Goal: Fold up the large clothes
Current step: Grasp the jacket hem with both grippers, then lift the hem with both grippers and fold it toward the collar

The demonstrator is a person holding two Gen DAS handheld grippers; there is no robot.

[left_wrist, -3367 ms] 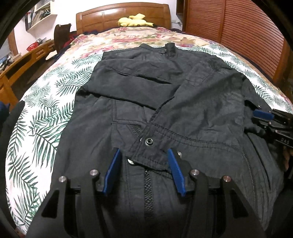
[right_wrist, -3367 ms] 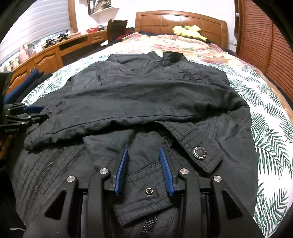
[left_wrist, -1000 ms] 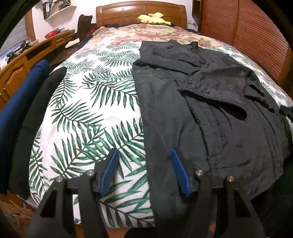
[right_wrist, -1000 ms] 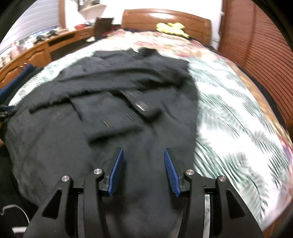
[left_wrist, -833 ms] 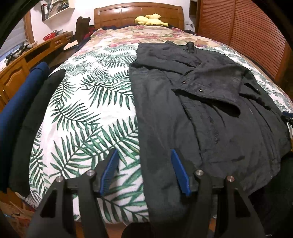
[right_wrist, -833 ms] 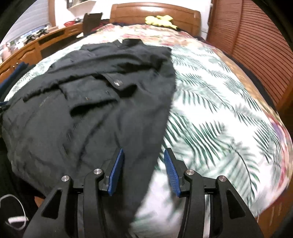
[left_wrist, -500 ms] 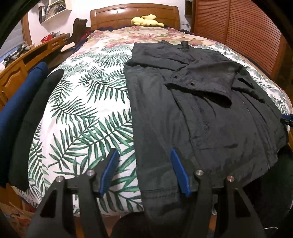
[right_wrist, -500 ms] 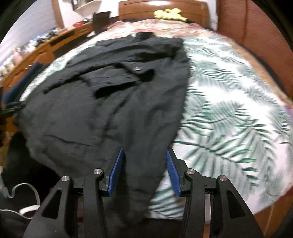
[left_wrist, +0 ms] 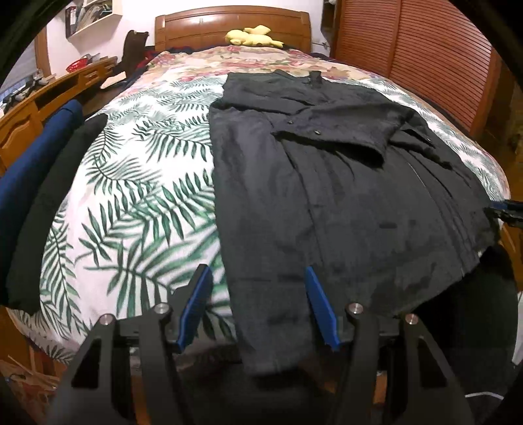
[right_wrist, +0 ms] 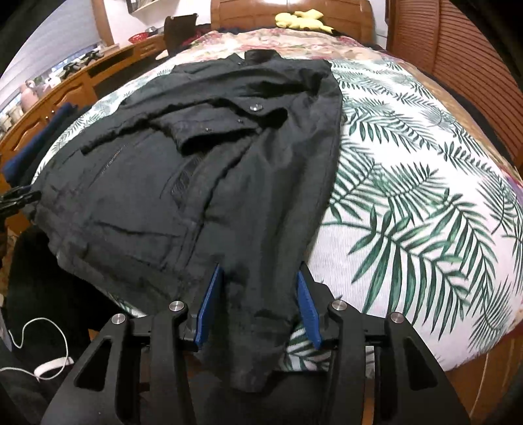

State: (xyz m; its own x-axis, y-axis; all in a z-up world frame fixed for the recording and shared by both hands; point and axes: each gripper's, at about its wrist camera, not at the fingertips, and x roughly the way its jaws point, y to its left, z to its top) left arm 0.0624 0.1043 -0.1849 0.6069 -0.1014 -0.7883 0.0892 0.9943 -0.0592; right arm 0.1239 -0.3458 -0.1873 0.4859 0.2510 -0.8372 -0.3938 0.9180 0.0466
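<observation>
A large black jacket (left_wrist: 327, 183) lies on the bed, collar toward the headboard, sleeves folded across its chest, hem hanging over the foot edge. It also shows in the right wrist view (right_wrist: 202, 170). My left gripper (left_wrist: 258, 307) is open, astride the jacket's left hem corner at the bed's foot. My right gripper (right_wrist: 258, 307) is open, with the jacket's right hem corner between its fingers. The right gripper's tip shows at the far right of the left wrist view (left_wrist: 506, 212); the left gripper's tip shows at the left of the right wrist view (right_wrist: 16, 199).
The bed has a palm-leaf cover (left_wrist: 137, 183) and a wooden headboard (left_wrist: 232, 23) with a yellow plush toy (left_wrist: 251, 36). Blue and black folded clothes (left_wrist: 39, 170) lie along the left edge. A wooden desk (right_wrist: 65, 85) stands left, a slatted wooden wardrobe (left_wrist: 425, 55) right.
Both grippers left the folded sleeves in the jacket's middle and moved apart and back to the hem corners at the bed's foot. In the last second they dropped lower over the edge.
</observation>
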